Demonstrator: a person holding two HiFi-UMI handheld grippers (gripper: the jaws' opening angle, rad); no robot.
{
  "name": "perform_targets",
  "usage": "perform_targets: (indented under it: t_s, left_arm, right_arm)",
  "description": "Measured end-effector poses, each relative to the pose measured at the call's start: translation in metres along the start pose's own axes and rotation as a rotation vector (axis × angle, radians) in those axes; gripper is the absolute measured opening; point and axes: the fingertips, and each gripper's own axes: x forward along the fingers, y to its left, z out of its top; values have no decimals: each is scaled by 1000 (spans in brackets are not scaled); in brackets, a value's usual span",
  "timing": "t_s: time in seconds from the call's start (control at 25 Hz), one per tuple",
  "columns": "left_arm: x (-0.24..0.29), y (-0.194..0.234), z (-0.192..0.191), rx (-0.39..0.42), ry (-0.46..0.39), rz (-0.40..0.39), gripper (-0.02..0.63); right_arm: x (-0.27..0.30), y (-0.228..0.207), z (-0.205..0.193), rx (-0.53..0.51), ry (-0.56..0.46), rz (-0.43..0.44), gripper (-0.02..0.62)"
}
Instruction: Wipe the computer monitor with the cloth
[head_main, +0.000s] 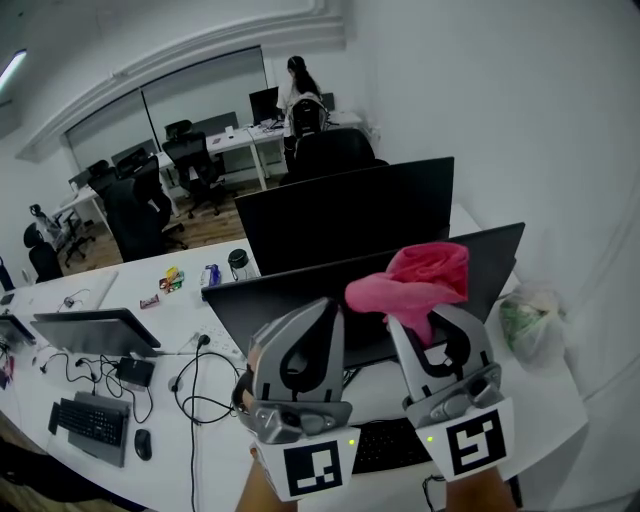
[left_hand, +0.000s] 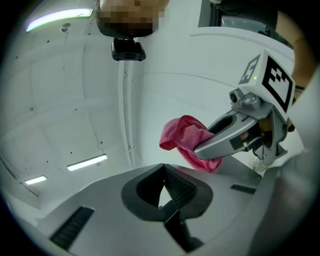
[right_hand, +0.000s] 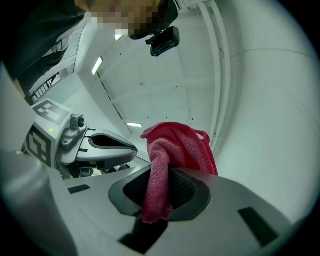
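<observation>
Two black monitors stand on the white desk, the nearer one (head_main: 290, 300) straight ahead and a second (head_main: 345, 210) behind it. A pink cloth (head_main: 425, 275) is bunched up in front of the nearer monitor, with my right gripper (head_main: 425, 325) shut on it. In the right gripper view the cloth (right_hand: 172, 145) hangs out of the right gripper (right_hand: 167, 175) towards the camera. My left gripper (head_main: 322, 310) is beside it, raised, shut on nothing. Both point up at the ceiling. The left gripper view shows the left gripper (left_hand: 164, 172) closed, and the cloth (left_hand: 187, 137) to its right.
A dark keyboard (head_main: 385, 445) lies below the grippers. A plastic bag (head_main: 530, 325) sits at the desk's right end. To the left are a tilted screen (head_main: 95, 330), another keyboard (head_main: 90, 422), a mouse (head_main: 143, 443) and cables (head_main: 195, 400). A person (head_main: 300, 95) stands by far desks.
</observation>
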Motion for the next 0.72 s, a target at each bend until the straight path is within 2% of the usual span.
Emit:
perform_targets:
  t_s: [0.24,0.4,0.72]
  left_arm:
    - [-13,12,18,18,-39,0,5]
    - [-19,19,17,28,-34,4,5]
    - [-19,21,18,41,-33,1,5]
  right_arm:
    - [-11,6,26,15,-42,-16,80]
    - [-14,14,35,0,-54,-21,80]
    - [-15,9,32,-1,-60,-42,80]
